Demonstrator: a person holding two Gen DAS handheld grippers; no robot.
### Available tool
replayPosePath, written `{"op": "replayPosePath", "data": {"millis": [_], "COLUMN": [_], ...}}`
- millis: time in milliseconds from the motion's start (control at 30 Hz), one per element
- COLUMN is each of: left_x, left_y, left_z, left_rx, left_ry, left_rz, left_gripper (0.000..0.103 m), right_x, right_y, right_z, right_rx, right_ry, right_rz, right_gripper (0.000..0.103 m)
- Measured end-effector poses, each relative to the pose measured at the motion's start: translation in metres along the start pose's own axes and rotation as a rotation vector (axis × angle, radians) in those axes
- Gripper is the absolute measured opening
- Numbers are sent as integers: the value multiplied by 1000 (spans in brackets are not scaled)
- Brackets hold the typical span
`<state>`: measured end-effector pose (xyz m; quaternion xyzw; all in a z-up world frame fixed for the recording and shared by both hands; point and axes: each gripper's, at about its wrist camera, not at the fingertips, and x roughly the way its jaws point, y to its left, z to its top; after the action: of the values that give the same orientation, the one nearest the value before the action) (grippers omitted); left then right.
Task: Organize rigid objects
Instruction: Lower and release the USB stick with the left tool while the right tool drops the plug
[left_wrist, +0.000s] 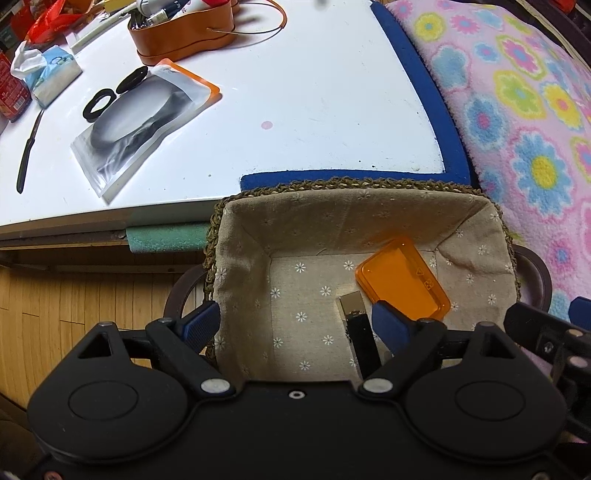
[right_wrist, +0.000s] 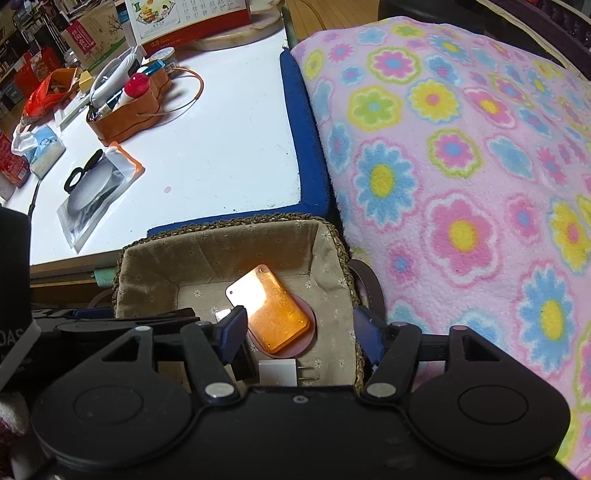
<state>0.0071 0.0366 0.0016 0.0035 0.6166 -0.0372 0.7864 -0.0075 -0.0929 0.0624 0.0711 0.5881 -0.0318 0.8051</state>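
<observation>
A woven basket lined with flowered cloth stands below the table's front edge. In it lie an orange translucent case and a black-and-silver clip-like piece. The right wrist view also shows a white plug and a reddish disc under the case. My left gripper hangs open over the basket, with the black piece just inside its right finger and untouched. My right gripper is open above the orange case, with a gap at its right finger.
The white table carries an orange tray of small items, a clear pouch with a black band, black rings, a tissue pack and a dark pen. A pink flowered blanket lies to the right.
</observation>
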Motion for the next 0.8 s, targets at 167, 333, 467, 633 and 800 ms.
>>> {"op": "replayPosePath", "data": {"millis": [167, 333, 467, 633, 800], "left_x": [0, 2, 4, 5, 5], "left_y": [1, 2, 2, 1, 2], "left_z": [0, 0, 0, 0, 1], "left_rx": [-1, -7, -8, -5, -6], "left_ry": [1, 5, 10, 14, 16], "left_rz": [5, 16, 21, 24, 23], "left_gripper": [85, 85, 85, 85, 86], "right_x": [0, 0, 0, 0, 3], "right_y": [2, 3, 4, 5, 6], "right_z": [0, 0, 0, 0, 0], "right_rx": [-7, -15, -24, -28, -31], "right_ry": [2, 2, 3, 7, 30], "right_rz": [-23, -52, -58, -73, -91], "right_gripper": [81, 95, 99, 102, 102]}}
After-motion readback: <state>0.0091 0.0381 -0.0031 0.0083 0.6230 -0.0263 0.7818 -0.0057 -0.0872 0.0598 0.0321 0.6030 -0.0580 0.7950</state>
